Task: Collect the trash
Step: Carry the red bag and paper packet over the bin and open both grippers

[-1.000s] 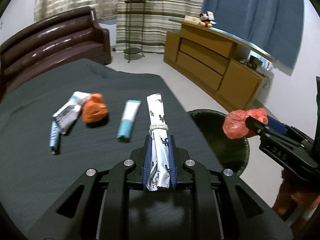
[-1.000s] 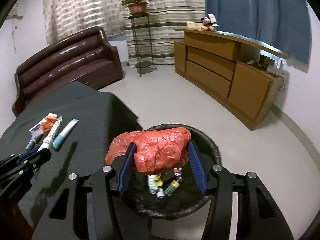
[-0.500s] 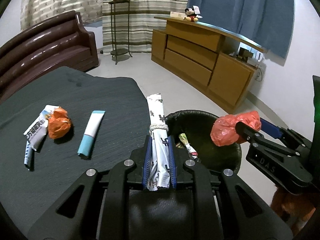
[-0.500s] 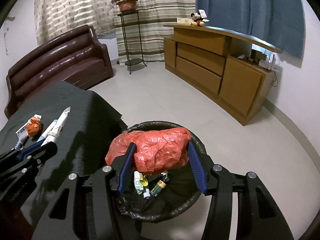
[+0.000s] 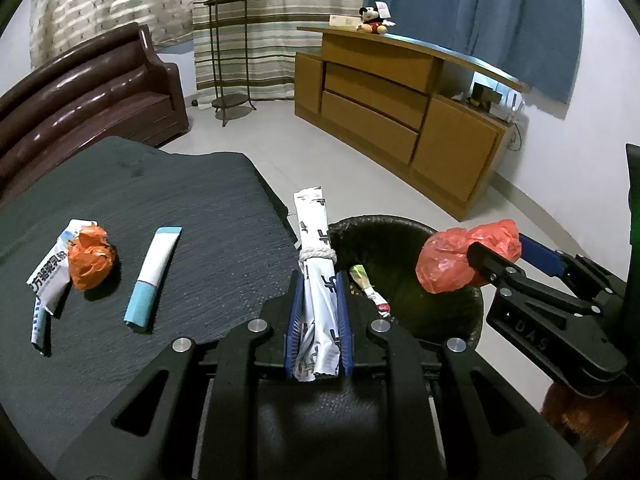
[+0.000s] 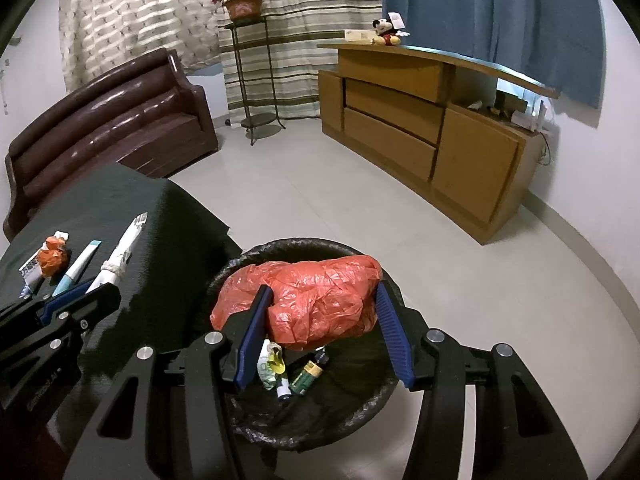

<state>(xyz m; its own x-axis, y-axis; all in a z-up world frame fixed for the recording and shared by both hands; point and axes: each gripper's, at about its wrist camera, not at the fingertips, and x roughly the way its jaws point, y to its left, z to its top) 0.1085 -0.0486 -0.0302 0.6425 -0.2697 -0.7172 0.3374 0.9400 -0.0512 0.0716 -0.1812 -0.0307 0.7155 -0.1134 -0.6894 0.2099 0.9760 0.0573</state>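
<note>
Right hand-held gripper [image 6: 320, 330], clamped on the red plastic bag [image 6: 312, 300], has sunk over the black bin [image 6: 384, 408], ready to drop, while the left hand-held gripper [image 5: 318, 304], clamped on a rolled wrapper [image 5: 316, 280], has slid from the bench [image 5: 160, 200] edge toward the bin.

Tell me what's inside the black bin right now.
In the bin, a crumpled green-and-white wrapper, a small yellow scrap and two small bottles lie at the bottom. The red bag held above by the right gripper covers the rest.
</note>
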